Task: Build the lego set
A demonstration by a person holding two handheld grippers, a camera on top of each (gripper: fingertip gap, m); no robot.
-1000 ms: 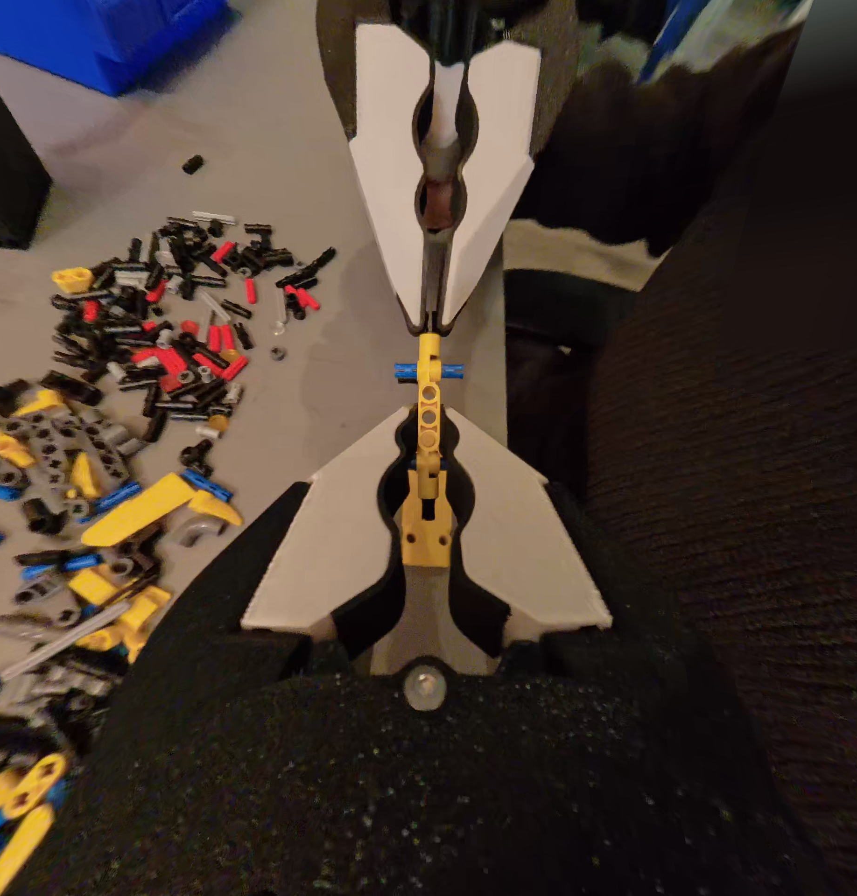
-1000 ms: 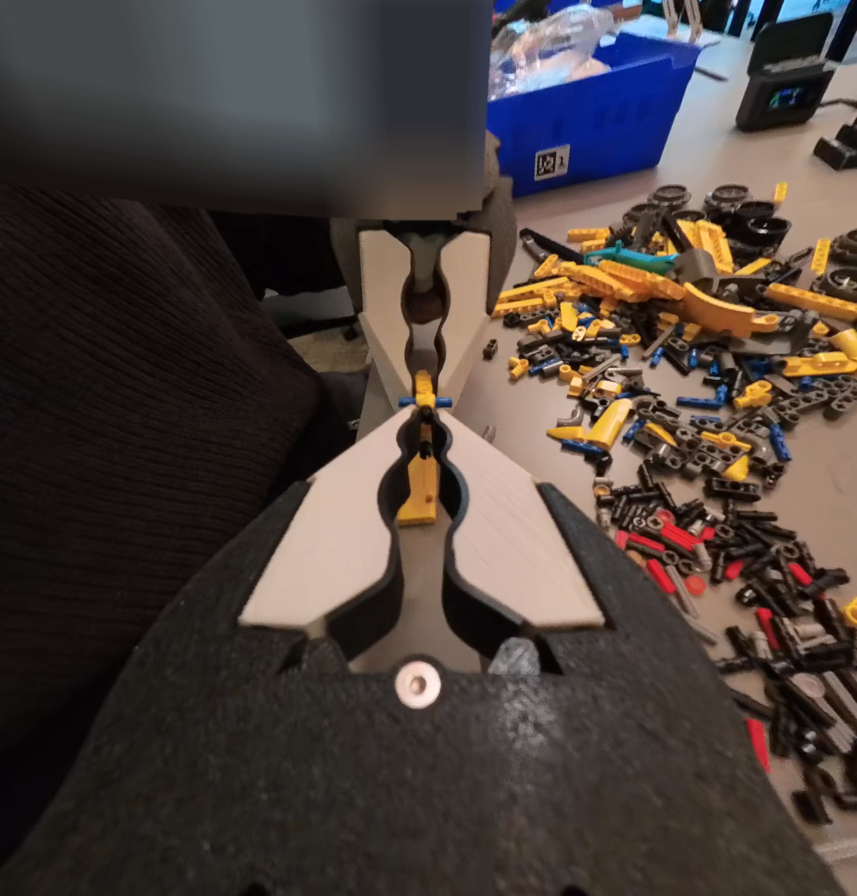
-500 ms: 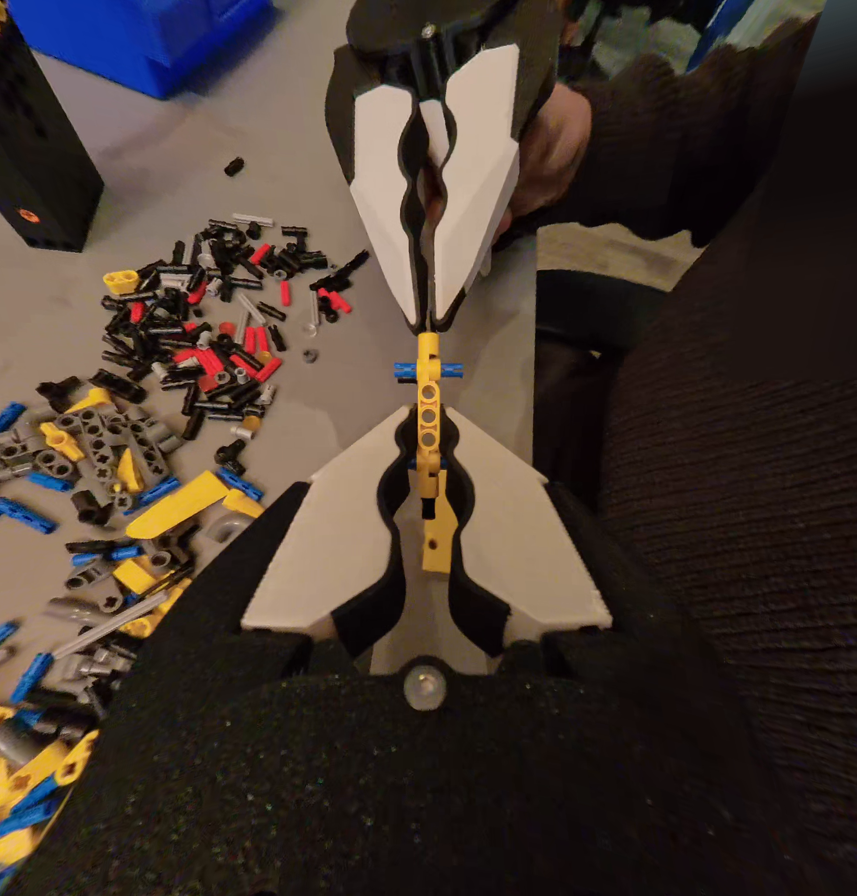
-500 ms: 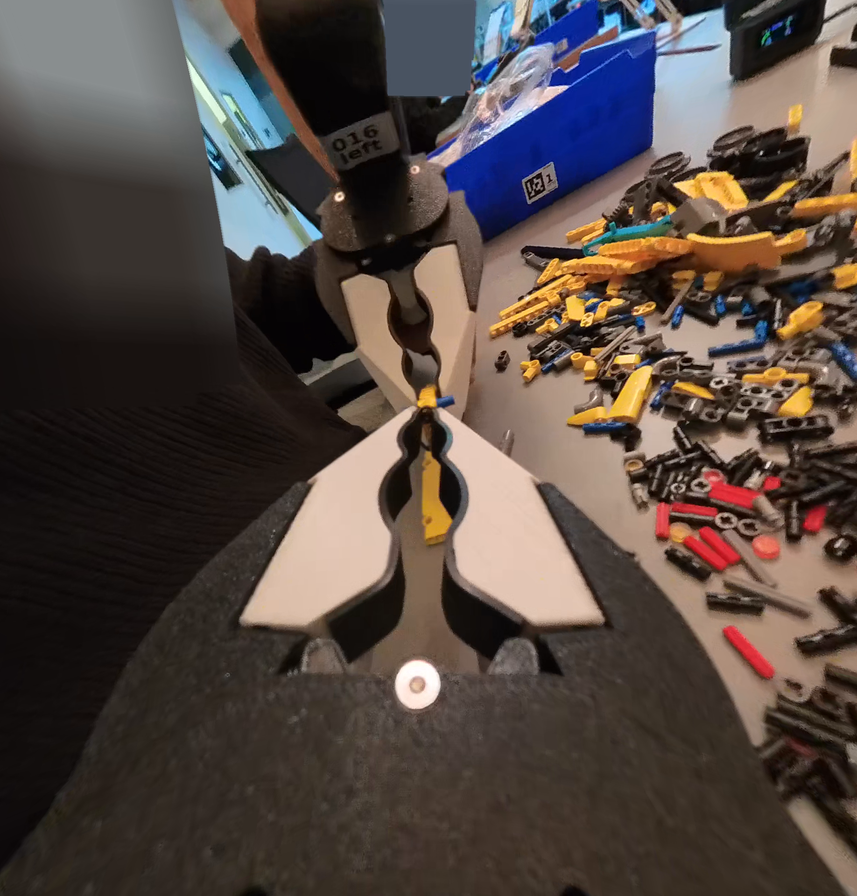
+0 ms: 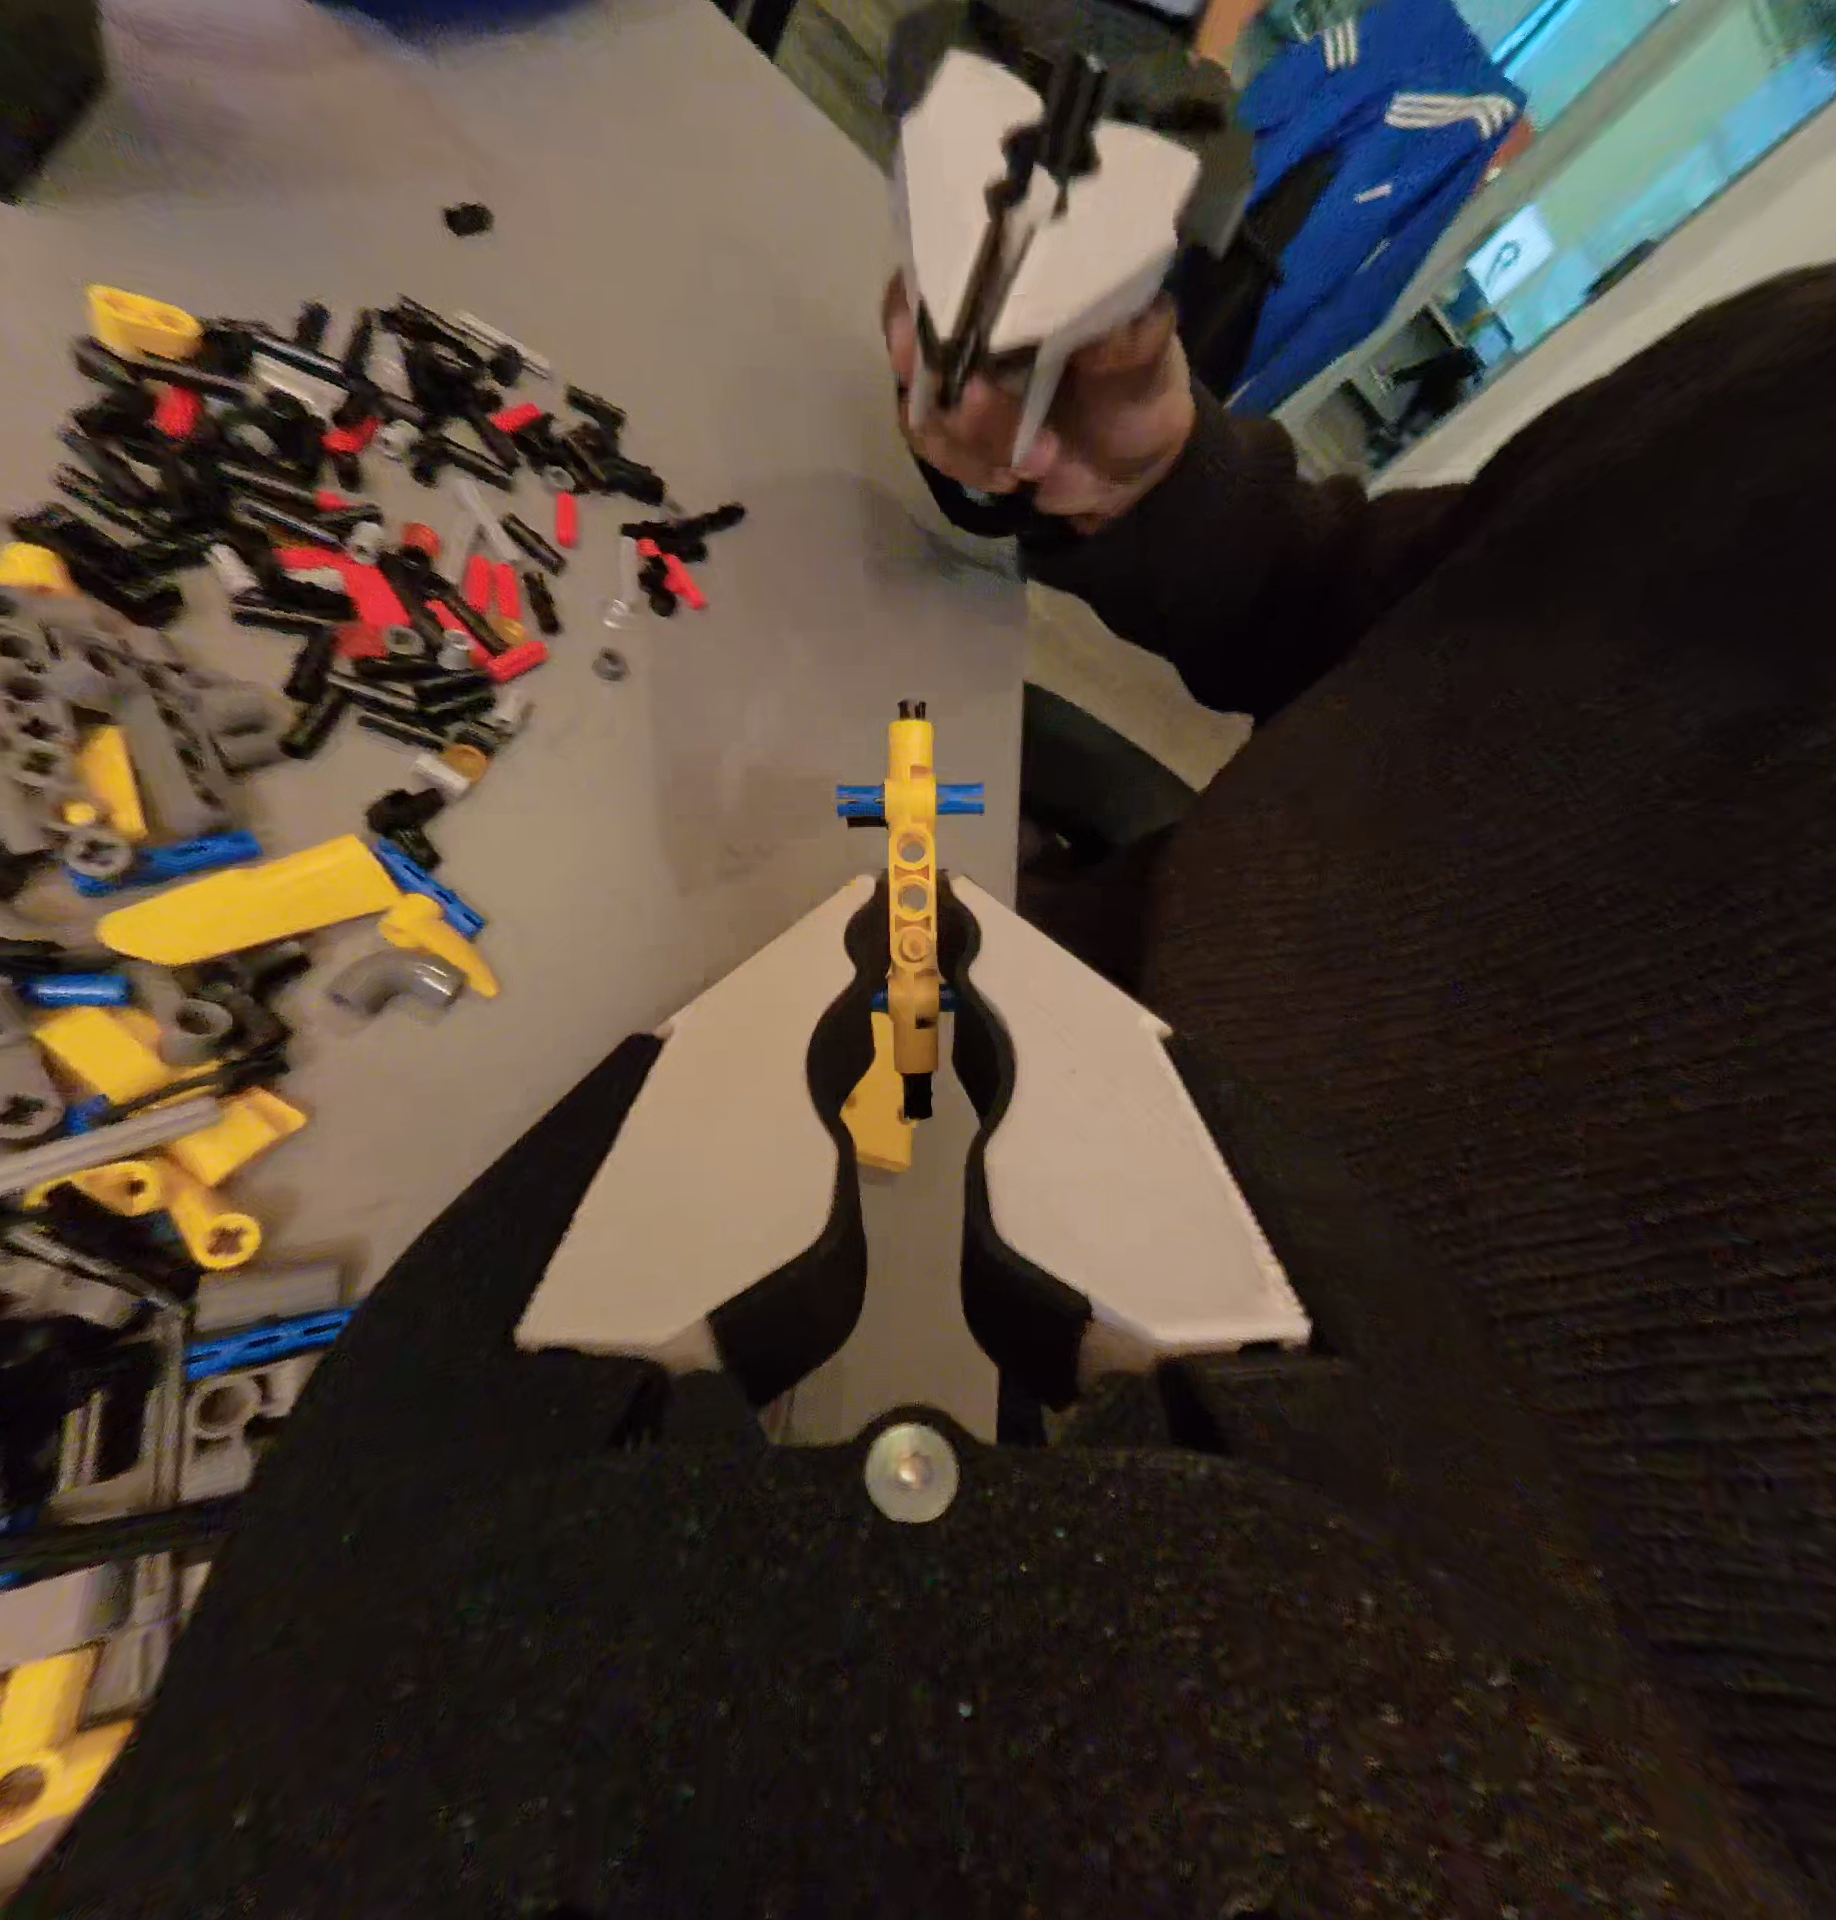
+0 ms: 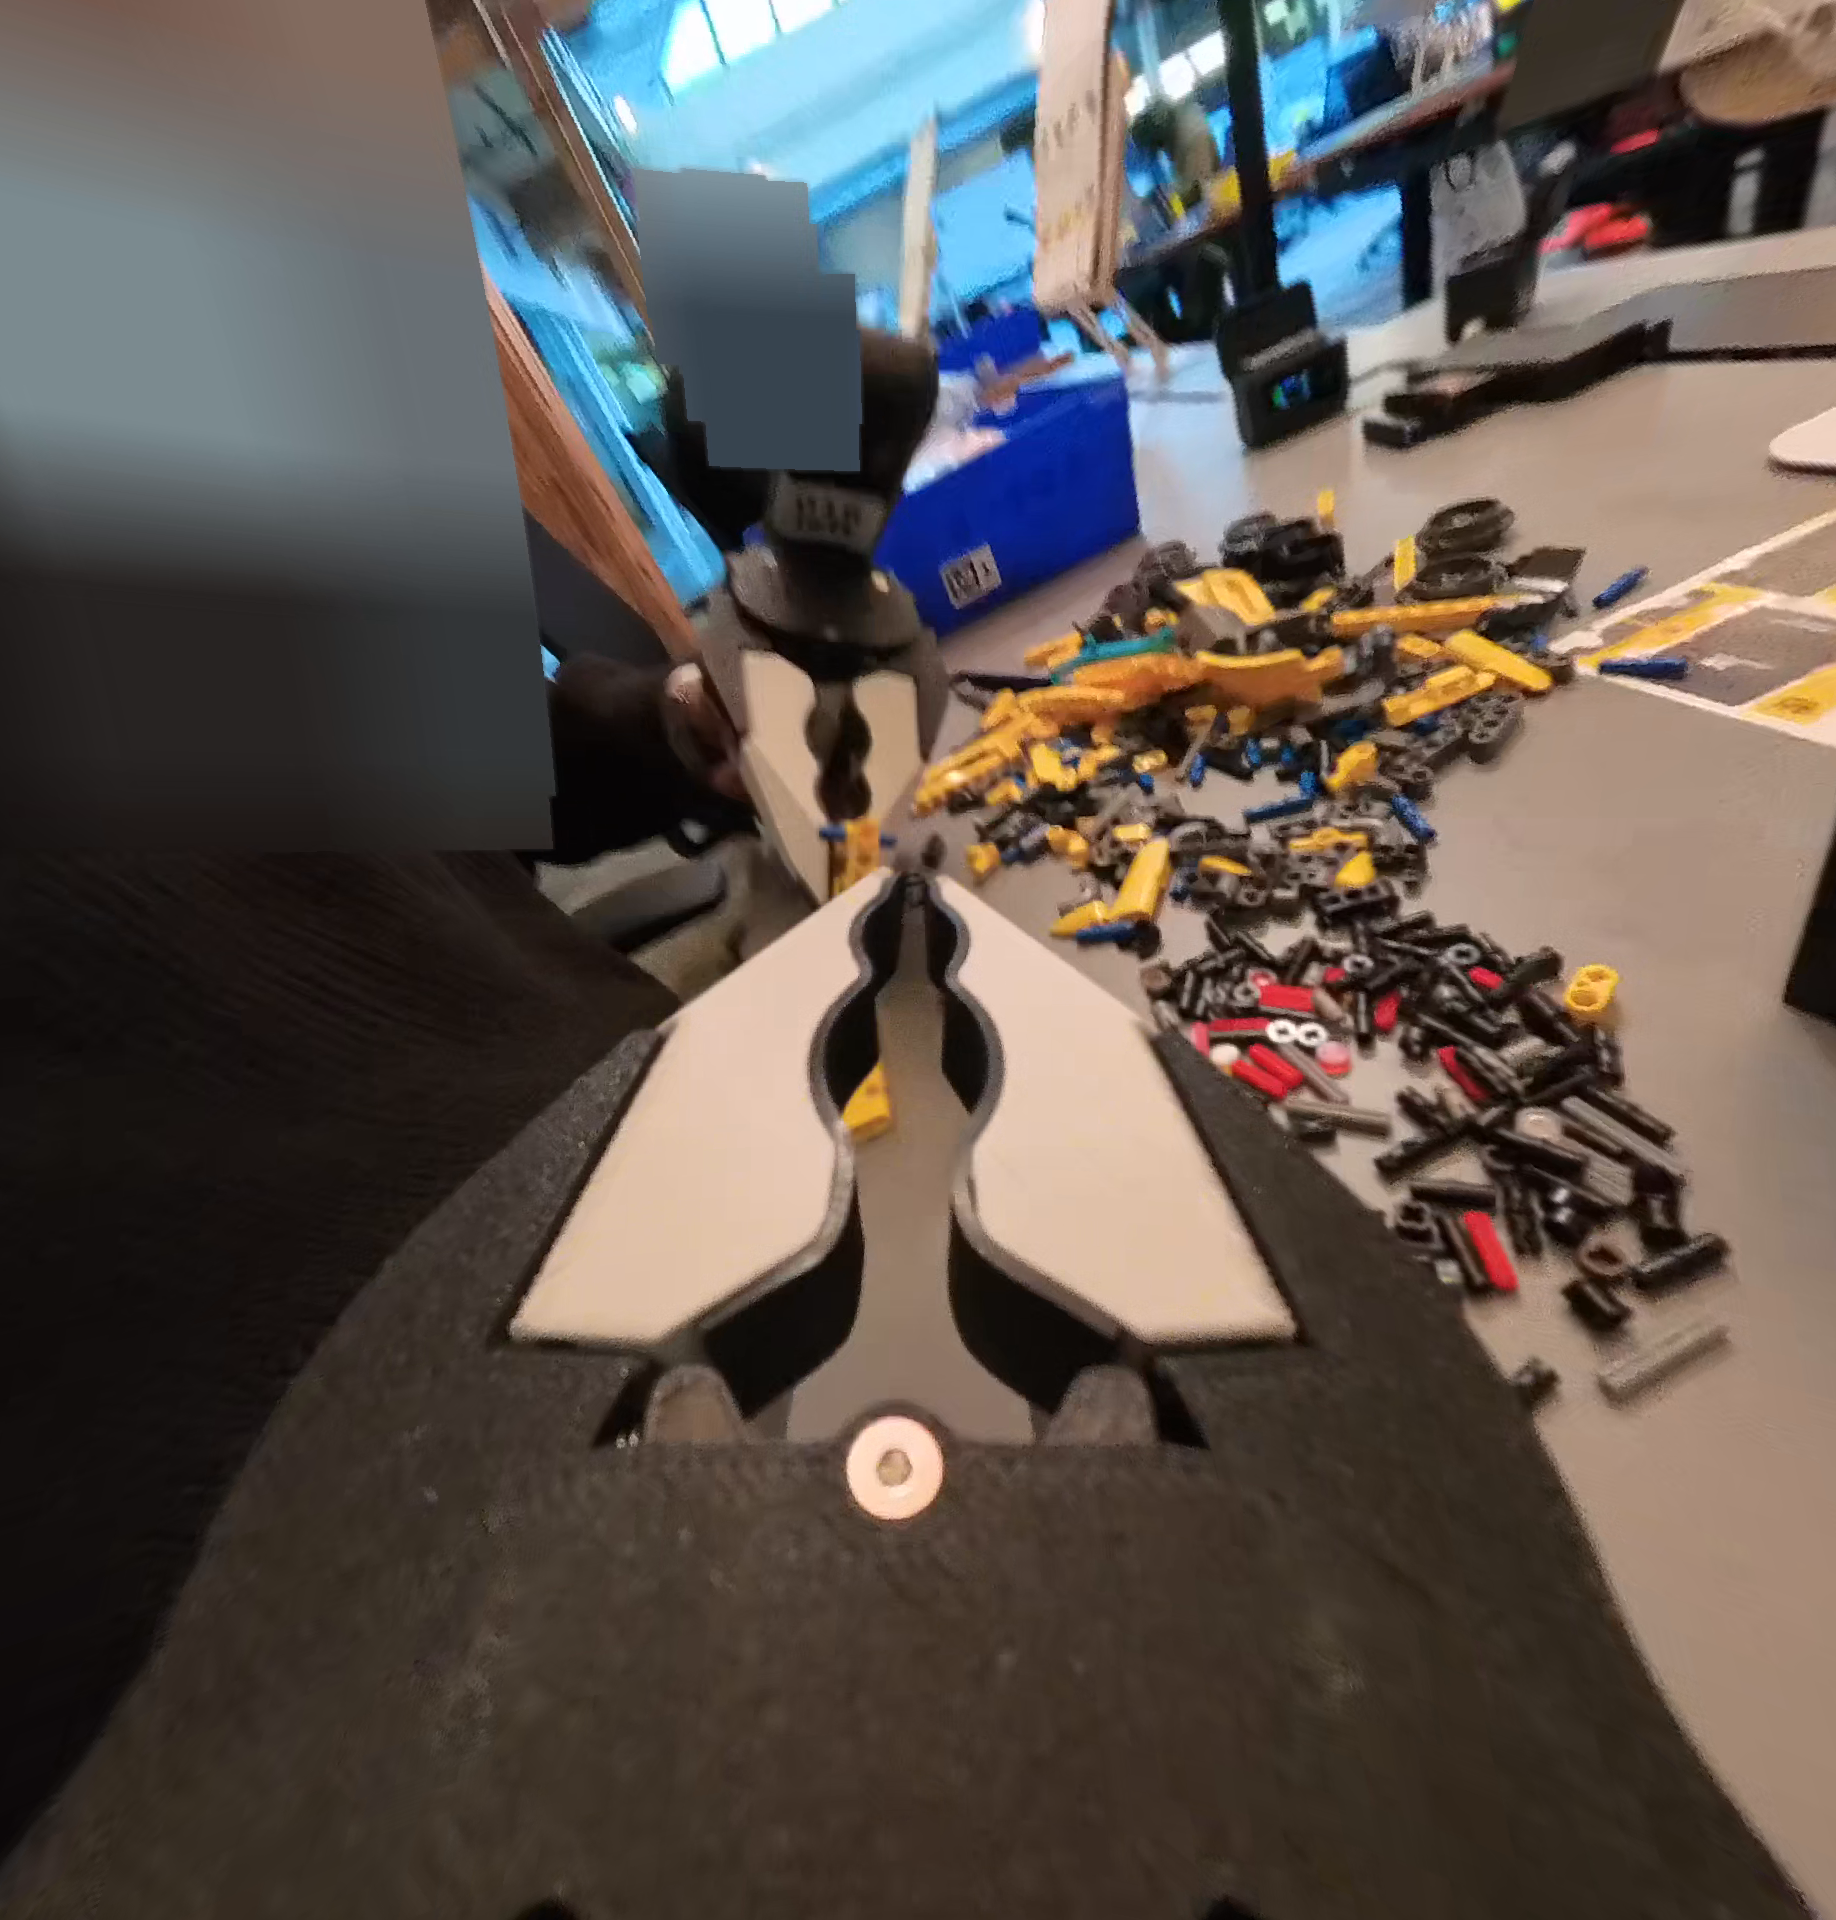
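Note:
My left gripper [image 5: 914, 883] is shut on a yellow beam assembly [image 5: 911, 831], held above the grey table's edge. A blue pin crosses the assembly and a black pin sticks out of its far tip. It also shows in the right wrist view [image 6: 854, 842], in the left gripper [image 6: 841, 862]. My right gripper [image 6: 909, 883] is shut with nothing seen between its tips. In the left wrist view the right gripper [image 5: 955, 395] is blurred, up and away from the assembly, held by a hand. A small yellow piece [image 6: 870, 1107] shows through the gap between the right fingers; I cannot tell whether it is held.
Piles of loose black, red, yellow, blue and grey building pieces [image 5: 301, 582] [image 6: 1361, 831] cover the grey table [image 5: 768, 312]. A blue bin [image 6: 1007, 520] and a printed sheet [image 6: 1724, 634] lie at the back. A black box [image 5: 10, 83] stands far left. A dark sweater [image 5: 1516, 935] fills the right. The tips of one gripper are about 10 cm away from the tips of the other.
The right gripper has let go of the assembly's tip and pulled up and away from it. The left gripper still holds the assembly, and a black pin now shows at its tip.

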